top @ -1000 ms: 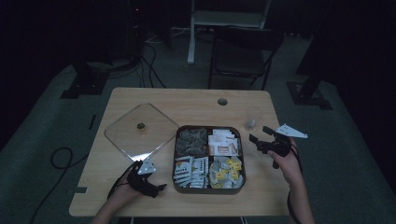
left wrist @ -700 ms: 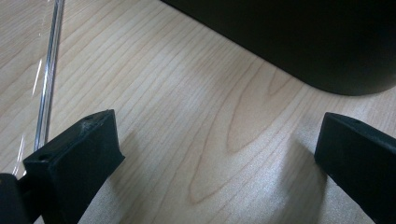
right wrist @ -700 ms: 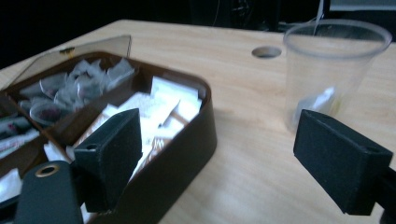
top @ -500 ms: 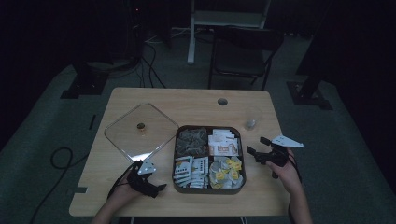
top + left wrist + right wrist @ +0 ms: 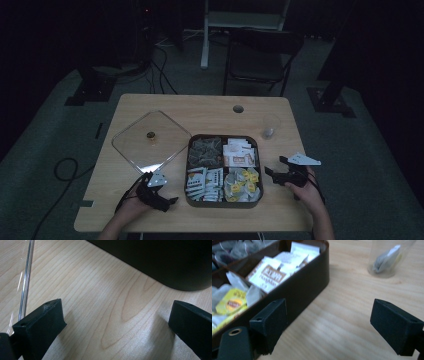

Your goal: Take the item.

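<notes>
While my right claw (image 5: 329, 322) hangs wide open and empty beside the tea box (image 5: 223, 170), left claw (image 5: 112, 325) open too, on the surface near the lid (image 5: 150, 141); a careless swing could knock the glass (image 5: 387, 257).

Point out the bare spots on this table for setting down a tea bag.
Free: the far strip of table behind the clear lid, and the wood between the box, the glass and the right gripper. Crowded: the box compartments and the lid.
</notes>
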### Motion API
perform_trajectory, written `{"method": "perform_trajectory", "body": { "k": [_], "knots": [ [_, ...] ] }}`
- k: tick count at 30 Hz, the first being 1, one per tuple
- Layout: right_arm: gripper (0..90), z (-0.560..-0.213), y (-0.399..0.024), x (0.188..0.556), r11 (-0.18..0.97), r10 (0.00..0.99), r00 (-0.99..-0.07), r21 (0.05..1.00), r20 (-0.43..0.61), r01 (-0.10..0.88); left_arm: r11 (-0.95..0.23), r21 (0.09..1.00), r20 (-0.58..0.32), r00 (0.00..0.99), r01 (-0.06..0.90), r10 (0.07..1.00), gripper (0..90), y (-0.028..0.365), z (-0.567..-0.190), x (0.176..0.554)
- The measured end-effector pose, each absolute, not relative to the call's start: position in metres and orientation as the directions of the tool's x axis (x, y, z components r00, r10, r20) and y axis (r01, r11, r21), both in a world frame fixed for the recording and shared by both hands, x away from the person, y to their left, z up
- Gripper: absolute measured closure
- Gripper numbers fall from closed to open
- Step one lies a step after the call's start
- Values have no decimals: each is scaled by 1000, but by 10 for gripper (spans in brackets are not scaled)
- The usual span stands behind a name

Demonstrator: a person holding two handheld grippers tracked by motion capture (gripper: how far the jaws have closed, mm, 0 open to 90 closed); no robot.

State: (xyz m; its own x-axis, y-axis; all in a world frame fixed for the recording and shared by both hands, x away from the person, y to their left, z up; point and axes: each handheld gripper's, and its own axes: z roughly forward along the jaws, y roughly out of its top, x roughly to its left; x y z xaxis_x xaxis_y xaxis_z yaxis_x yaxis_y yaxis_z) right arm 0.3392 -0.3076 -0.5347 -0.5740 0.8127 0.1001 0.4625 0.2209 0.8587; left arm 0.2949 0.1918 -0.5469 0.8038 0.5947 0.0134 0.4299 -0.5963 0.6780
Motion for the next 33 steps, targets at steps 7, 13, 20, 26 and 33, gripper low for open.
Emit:
{"method": "perform_trajectory", "body": {
  "k": [7,13,20,26,33],
  "knots": [
    [138,-542,-304,330,320,790,-611,817,50,480,-596,679,15,804,428,594,7,192,-547,295],
    [127,-547,-301,323,404,733,-680,801,4,441,-596,679,15,804,428,594,7,192,-547,295],
    [128,-547,-297,320,455,691,-722,787,-17,416,-596,679,15,804,428,595,7,192,-547,295],
    [156,-549,-289,319,553,628,-774,742,-73,379,-596,680,15,804,428,595,7,192,-547,295],
    [138,-550,-291,318,519,652,-758,727,4,451,-597,678,16,804,428,594,7,192,-547,294]
  ]
}}
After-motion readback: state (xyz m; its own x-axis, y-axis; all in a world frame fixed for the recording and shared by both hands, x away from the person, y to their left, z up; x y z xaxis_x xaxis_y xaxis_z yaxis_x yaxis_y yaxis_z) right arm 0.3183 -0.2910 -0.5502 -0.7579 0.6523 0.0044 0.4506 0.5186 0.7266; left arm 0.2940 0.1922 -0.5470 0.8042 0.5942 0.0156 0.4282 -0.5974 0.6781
